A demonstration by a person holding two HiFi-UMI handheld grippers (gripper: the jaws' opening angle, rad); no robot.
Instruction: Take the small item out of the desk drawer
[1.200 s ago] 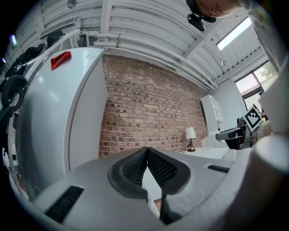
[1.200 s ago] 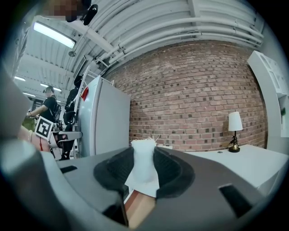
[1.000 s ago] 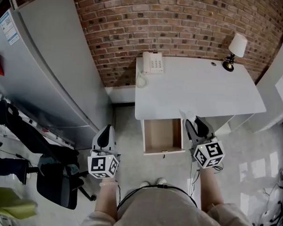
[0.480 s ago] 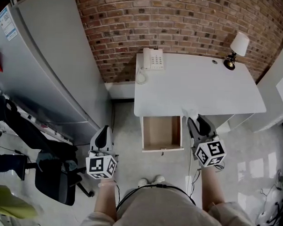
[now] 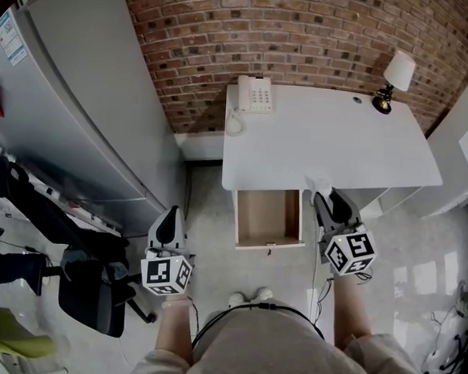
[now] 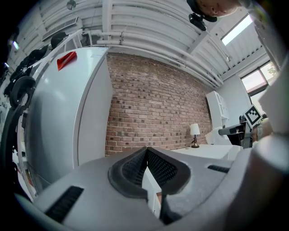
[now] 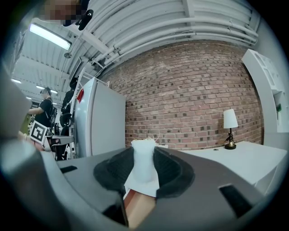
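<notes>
Small white item (image 7: pixel 144 163) was out of the open drawer (image 5: pixel 268 216), pinched in the right tool (image 5: pixel 323 200).
The right tool was clamped on the item just right of the drawer, at the front edge of the white tabletop (image 5: pixel 329 140), the pale piece standing upright between its pads. The left tool (image 6: pixel 147 155) hung well left of the drawer, over the floor (image 5: pixel 209 220), jaws pressed together on nothing.

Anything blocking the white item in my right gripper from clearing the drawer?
Nothing visible does. The right gripper grips the small white item beside the open wooden drawer, at the front edge of the white desk.
</notes>
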